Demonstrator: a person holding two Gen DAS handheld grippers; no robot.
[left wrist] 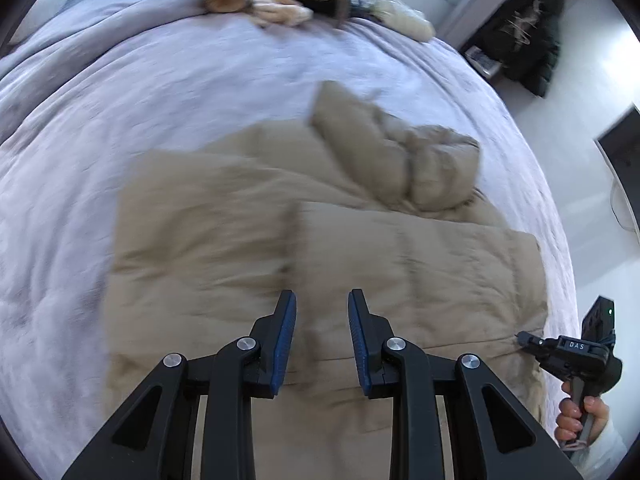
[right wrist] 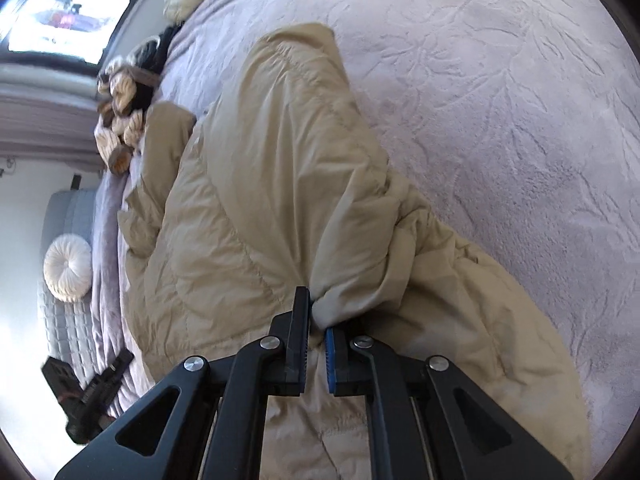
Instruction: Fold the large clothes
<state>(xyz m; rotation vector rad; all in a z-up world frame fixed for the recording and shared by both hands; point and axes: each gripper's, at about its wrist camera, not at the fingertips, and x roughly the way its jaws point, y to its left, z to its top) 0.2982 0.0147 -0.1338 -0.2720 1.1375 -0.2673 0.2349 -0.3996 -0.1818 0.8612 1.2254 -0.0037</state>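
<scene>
Beige padded coat (left wrist: 280, 216) lies spread on the lilac bed (left wrist: 120, 112), its long axis running away from me toward the plush toys. My right gripper (right wrist: 318, 336) sits at the coat's right edge, nearly shut, pinching a bunched fold of fabric. My left gripper (left wrist: 322, 336) hovers over the coat's middle, jaws narrowly apart, nothing between them, so I judge the right hand leads the fold.
</scene>
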